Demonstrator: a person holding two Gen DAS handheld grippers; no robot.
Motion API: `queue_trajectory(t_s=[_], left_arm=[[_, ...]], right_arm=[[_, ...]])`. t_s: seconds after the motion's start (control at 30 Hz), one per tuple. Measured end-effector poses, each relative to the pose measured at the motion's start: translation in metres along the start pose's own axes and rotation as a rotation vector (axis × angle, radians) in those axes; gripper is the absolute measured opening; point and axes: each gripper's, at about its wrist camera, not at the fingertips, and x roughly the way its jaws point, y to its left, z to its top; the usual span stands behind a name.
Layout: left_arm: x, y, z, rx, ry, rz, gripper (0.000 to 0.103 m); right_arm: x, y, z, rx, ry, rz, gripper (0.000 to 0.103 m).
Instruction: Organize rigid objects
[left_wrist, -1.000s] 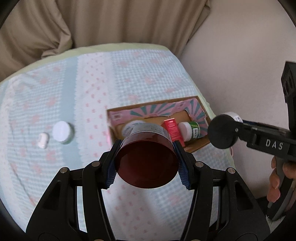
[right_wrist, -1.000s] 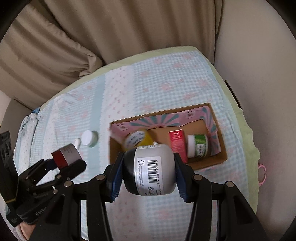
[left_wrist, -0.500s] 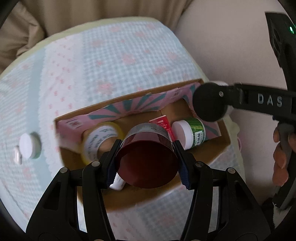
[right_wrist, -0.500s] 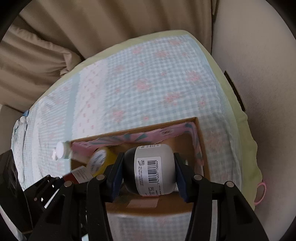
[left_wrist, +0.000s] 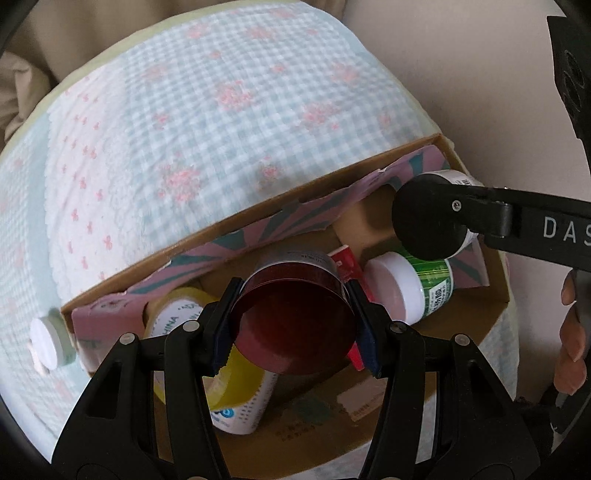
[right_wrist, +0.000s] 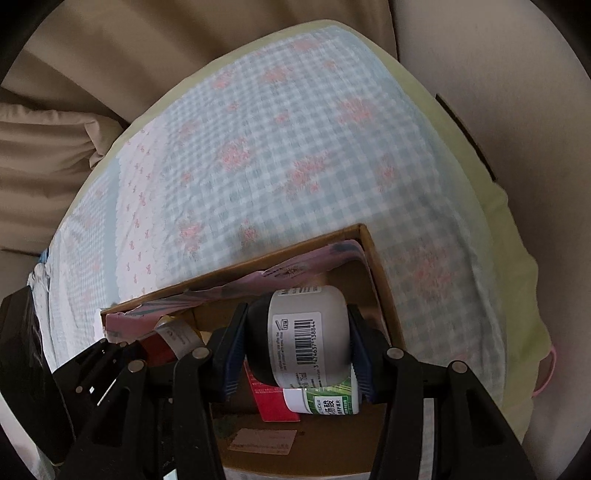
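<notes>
My left gripper (left_wrist: 295, 328) is shut on a dark red jar (left_wrist: 291, 314) with a silver label, held low over the middle of an open cardboard box (left_wrist: 258, 218). My right gripper (right_wrist: 298, 349) is shut on a white jar (right_wrist: 310, 328) with a black lid and a barcode, over the box's right end (right_wrist: 380, 280). In the box lie a yellow tape roll (left_wrist: 177, 306), a red packet (left_wrist: 345, 260), a green-labelled white bottle (left_wrist: 417, 288) and a white tube (left_wrist: 240, 413). The right gripper's arm (left_wrist: 517, 218) crosses the left wrist view at the right.
The box sits at the near right of a bed covered by a blue checked cloth (left_wrist: 221, 129) with pink flowers. A small white-capped bottle (left_wrist: 46, 339) lies on the cloth just left of the box. A person's hand (left_wrist: 572, 332) shows at the right edge. Beige bedding lies behind.
Both grippers have come down and forward with their jars, from above the cloth in front of the box to low over its inside. Neither grip has changed.
</notes>
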Motion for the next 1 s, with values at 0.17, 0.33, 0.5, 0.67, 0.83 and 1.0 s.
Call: queue_trajectory(t_s=[0.17, 0.33, 0.5, 0.67, 0.83, 1.0], left_arm=[[0.002, -0.001, 0.001, 0.020, 0.010, 0.009, 0.054], [-0.021, -0.001, 0.000, 0.023, -0.070, 0.000, 0.103], [-0.034, 0.006, -0.001, 0.005, -0.080, 0.019, 0.103], [-0.053, 0.009, -0.003, 0.002, -0.112, 0.037, 0.103], [-0.076, 0.011, -0.011, -0.009, -0.138, 0.041, 0.103], [-0.097, 0.013, -0.024, -0.031, -0.169, 0.028, 0.103]], right_arm=[[0.004, -0.002, 0.003, 0.028, 0.011, 0.014, 0.047], [-0.008, -0.004, 0.006, 0.069, -0.035, 0.025, 0.097], [-0.019, -0.005, 0.002, 0.116, -0.052, 0.085, 0.103], [-0.029, 0.004, -0.007, 0.081, -0.071, 0.057, 0.103], [-0.044, 0.013, -0.015, 0.049, -0.100, 0.043, 0.103], [-0.067, 0.022, -0.026, 0.026, -0.149, 0.039, 0.103]])
